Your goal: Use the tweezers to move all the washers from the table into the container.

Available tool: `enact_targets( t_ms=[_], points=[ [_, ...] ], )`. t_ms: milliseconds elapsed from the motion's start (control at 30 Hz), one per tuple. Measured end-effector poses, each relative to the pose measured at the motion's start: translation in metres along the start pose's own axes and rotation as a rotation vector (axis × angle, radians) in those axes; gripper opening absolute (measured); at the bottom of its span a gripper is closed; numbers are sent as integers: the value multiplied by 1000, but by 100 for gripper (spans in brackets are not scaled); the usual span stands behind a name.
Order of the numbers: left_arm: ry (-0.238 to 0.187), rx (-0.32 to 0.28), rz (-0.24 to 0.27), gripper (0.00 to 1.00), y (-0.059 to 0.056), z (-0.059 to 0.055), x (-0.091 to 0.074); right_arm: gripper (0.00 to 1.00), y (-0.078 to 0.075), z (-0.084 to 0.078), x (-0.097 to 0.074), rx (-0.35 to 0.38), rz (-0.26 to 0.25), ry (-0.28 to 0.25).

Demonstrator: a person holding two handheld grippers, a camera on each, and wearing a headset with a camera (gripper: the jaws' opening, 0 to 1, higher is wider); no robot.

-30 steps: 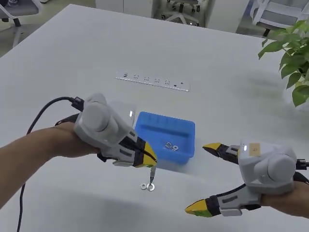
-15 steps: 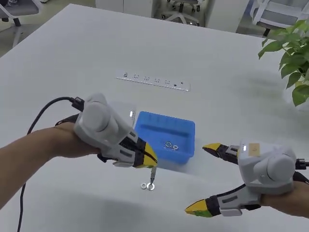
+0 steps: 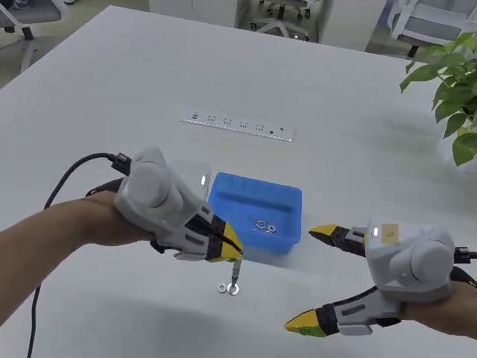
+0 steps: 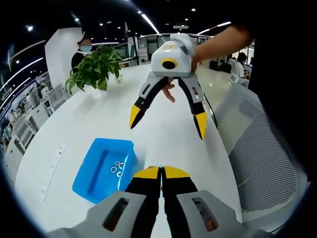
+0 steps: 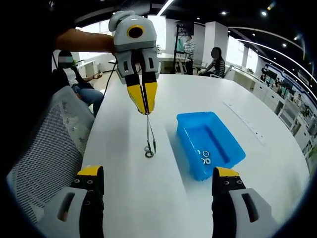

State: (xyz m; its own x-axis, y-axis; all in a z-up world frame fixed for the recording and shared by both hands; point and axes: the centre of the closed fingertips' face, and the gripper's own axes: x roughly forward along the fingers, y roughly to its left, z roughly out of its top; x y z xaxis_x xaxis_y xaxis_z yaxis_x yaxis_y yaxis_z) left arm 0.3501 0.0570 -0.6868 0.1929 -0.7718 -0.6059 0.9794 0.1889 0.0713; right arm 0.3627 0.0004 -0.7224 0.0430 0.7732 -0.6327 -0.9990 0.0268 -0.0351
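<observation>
Your two loose washers (image 3: 228, 288) lie touching each other on the table (image 3: 112, 89), and over the last second nothing about them has changed. The tweezers (image 3: 235, 273) point down at the pair with their tips at the right-hand one, just as they did a second ago; only your headset has shifted a little. I would judge that the pick is still pending. Whether the tips have closed on the washer is too small to tell.

Your left tool (image 3: 229, 250) is clenched on the upper end of the tweezers. Your right tool (image 3: 309, 277) is released, jaws spread wide and holding nothing, at about 3 o'clock from the pair.

The blue container (image 3: 287, 195) sits near the pair at 1 o'clock, and a few washers (image 3: 264, 225) already lie in it. That suggests the job is partly done.

The table is pale, smooth and matte. A power strip (image 3: 237, 125) is set into it at 12 o'clock, and a cable (image 3: 67, 175) trails from your left tool. A leafy plant (image 3: 455, 97) stands at 2 o'clock, with office chairs (image 3: 287, 19) beyond the far edge.
</observation>
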Motion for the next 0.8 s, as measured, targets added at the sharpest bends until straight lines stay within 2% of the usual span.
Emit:
enact_targets(
  t_ms=[300,800],
  points=[
    [4,-2,-18,3,-1,-1,1,82,0,4,8,-52,29,-2],
    [12,6,-33,3,-3,2,3,61,3,11,28,-130,82,15]
  ],
)
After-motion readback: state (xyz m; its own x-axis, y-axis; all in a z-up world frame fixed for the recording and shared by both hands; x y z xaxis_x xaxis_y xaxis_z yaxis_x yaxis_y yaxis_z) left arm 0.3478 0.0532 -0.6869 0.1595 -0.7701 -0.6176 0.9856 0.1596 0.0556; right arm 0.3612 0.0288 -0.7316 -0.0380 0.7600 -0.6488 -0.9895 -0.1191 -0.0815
